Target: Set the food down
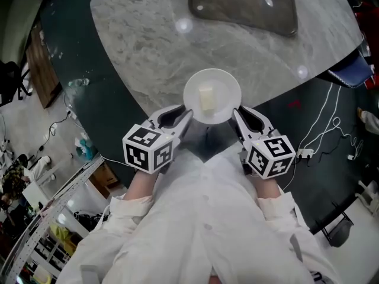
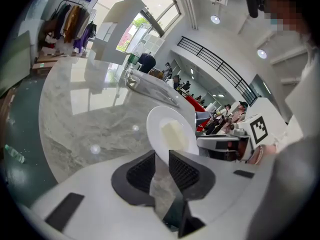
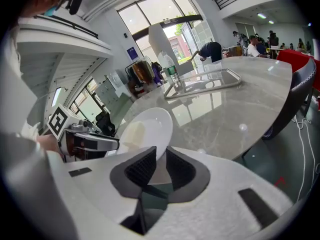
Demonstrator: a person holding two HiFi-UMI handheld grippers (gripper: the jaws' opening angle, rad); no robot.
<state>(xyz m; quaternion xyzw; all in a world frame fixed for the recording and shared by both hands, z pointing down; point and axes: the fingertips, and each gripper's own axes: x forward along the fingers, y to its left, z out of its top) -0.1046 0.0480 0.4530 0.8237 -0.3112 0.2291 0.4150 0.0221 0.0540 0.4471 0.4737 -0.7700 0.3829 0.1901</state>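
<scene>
Pinching opposite rim edges of the white plate (image 1: 194, 87), left gripper (image 1: 186, 116) and right gripper (image 1: 235, 114) are both clamped; pale food block (image 1: 206, 98) sits on it between them; marble table (image 1: 148, 34) lies beyond; dark tray (image 1: 243, 5) farthest.

One plate (image 1: 227, 86), one food block (image 1: 206, 98) (one tray (image 1: 243, 7))

marble table (image 1: 148, 40), tall windows (image 3: 155, 11), dark floor (image 1: 89, 120)
</scene>
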